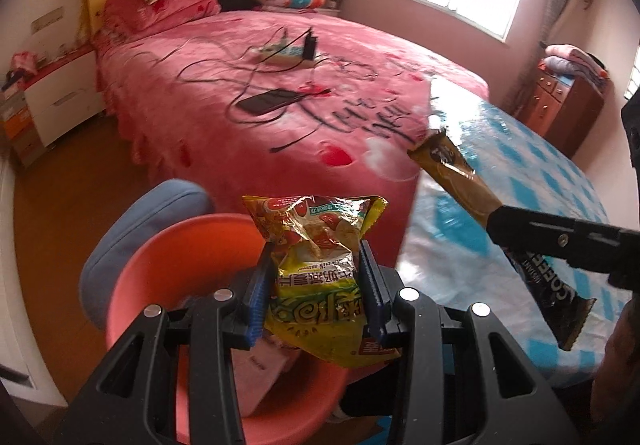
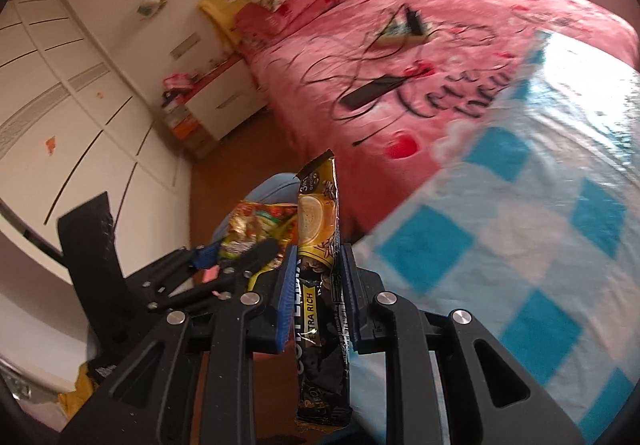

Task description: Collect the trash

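A: Left claw (image 1: 316, 277) state?

B: Pinching a crumpled yellow-green snack bag (image 1: 316, 265). Both blue pads press its sides; the top of the bag stands up above the fingertips, and its lower end hangs back between the black finger frames. The claw points forward and down, over an orange-red basin (image 1: 176, 265) that sits near and left of the bed (image 1: 224, 117).

A: Right claw (image 2: 316, 285)?

B: Pinching a long gold-and-black coffee sachet (image 2: 320, 229) edge-on between its blue pads. The gold end sticks out past the fingertips; the black end trails back under the claw. It also tilts forward and down.

A: How do the two stand to each other?

B: In the left wrist view the right claw (image 1: 500, 221) comes in from the right edge, its sachet (image 1: 452, 173) angled up and left over the blue-and-white checked cloth (image 1: 520, 173). In the right wrist view the left claw (image 2: 240, 253) shows just to the left with the snack bag (image 2: 260, 225) beside the sachet. Near each other, not touching as far as the views show.

A: Anything in the basin?

B: A pale flat piece shows under the left claw; too hidden to identify.

A: Surroundings?

B: Pink bedcover with a dark phone (image 1: 264, 101) and cables on it, far from both claws. A blue rounded thing (image 1: 132, 229) sits behind the basin.
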A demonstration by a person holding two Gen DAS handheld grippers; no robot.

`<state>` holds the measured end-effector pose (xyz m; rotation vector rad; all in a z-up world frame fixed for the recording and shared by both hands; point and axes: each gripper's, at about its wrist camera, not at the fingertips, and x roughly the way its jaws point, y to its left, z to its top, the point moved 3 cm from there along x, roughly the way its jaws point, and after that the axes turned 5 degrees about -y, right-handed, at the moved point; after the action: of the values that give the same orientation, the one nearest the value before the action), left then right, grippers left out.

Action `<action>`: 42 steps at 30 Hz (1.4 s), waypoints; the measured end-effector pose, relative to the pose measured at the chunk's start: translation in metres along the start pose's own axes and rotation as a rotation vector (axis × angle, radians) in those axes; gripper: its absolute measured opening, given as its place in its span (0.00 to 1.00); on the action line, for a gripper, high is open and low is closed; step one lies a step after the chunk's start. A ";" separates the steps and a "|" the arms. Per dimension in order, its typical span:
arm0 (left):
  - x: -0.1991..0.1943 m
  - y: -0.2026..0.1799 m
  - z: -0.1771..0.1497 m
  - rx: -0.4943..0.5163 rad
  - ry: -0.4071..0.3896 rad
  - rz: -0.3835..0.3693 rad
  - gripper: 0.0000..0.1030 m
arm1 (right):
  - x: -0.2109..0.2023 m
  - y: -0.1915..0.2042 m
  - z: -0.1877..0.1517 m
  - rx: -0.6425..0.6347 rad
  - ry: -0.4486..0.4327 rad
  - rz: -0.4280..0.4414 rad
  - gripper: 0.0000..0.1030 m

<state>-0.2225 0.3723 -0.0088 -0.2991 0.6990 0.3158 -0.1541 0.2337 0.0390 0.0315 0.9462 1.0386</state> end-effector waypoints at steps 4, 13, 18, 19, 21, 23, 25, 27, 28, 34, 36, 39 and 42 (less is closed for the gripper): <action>0.003 0.021 -0.011 -0.023 0.025 0.033 0.41 | 0.022 0.017 -0.003 -0.010 0.040 0.035 0.22; 0.022 0.065 -0.037 -0.092 0.105 0.095 0.50 | 0.067 0.038 -0.012 -0.003 0.128 0.063 0.34; 0.018 0.082 -0.038 -0.118 0.080 0.139 0.75 | 0.064 0.026 -0.011 0.041 0.103 0.069 0.68; 0.017 0.083 -0.036 -0.113 0.067 0.151 0.80 | 0.061 0.023 -0.009 0.041 0.094 0.062 0.69; 0.013 0.086 -0.033 -0.115 0.043 0.159 0.83 | 0.052 0.018 -0.005 0.022 0.057 0.020 0.77; 0.008 0.086 -0.028 -0.125 0.017 0.146 0.87 | 0.044 0.015 -0.003 -0.003 0.024 -0.012 0.82; 0.004 0.084 -0.022 -0.121 -0.018 0.142 0.91 | 0.036 0.011 -0.004 -0.030 -0.008 -0.060 0.85; 0.003 0.080 -0.018 -0.099 -0.035 0.148 0.92 | 0.030 0.005 -0.005 -0.045 -0.026 -0.091 0.87; 0.002 0.078 -0.016 -0.083 -0.043 0.152 0.93 | 0.027 0.002 -0.005 -0.051 -0.034 -0.105 0.87; 0.001 0.059 -0.006 -0.047 -0.087 0.133 0.94 | 0.004 -0.024 -0.008 -0.093 -0.130 -0.198 0.87; 0.000 0.050 -0.003 -0.042 -0.099 0.114 0.94 | -0.006 -0.032 -0.008 -0.101 -0.170 -0.215 0.90; 0.001 0.034 0.004 -0.021 -0.113 0.089 0.94 | -0.023 -0.042 -0.009 -0.112 -0.238 -0.238 0.93; 0.000 0.012 0.012 0.005 -0.133 0.056 0.95 | -0.040 -0.057 -0.009 -0.112 -0.287 -0.287 0.95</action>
<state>-0.2199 0.3874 -0.0020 -0.2518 0.5780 0.3841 -0.1264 0.1695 0.0344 -0.0463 0.6093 0.7941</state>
